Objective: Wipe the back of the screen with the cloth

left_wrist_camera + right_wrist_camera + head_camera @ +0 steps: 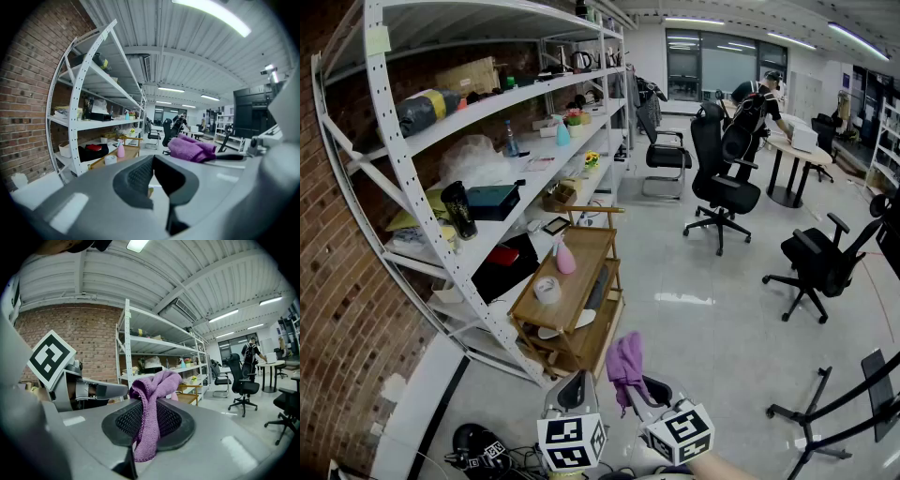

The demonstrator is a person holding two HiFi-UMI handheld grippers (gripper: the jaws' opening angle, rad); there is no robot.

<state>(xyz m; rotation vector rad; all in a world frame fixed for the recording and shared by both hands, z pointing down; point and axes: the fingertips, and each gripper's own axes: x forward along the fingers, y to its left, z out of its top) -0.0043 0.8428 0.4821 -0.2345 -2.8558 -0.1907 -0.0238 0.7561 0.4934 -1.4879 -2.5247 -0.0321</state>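
Observation:
My right gripper [148, 422] is shut on a purple cloth [151, 397], which bunches above the jaws and hangs down between them. In the head view the cloth [625, 360] stands up from the right gripper [634, 386] at the bottom centre. My left gripper [573, 390] is just left of it. Its jaws [152, 172] meet with nothing between them. Both are held out over the floor. A black screen on a stand [883, 377] is at the lower right edge, apart from both grippers. It also shows as a dark panel [251, 112] in the left gripper view.
A white shelf rack [487, 187] full of items runs along the brick wall at left. In front of it stands a wooden cart [581, 281] with a pink bottle. Black office chairs [724, 178] and a person at a round table are farther back. Cables lie at bottom left.

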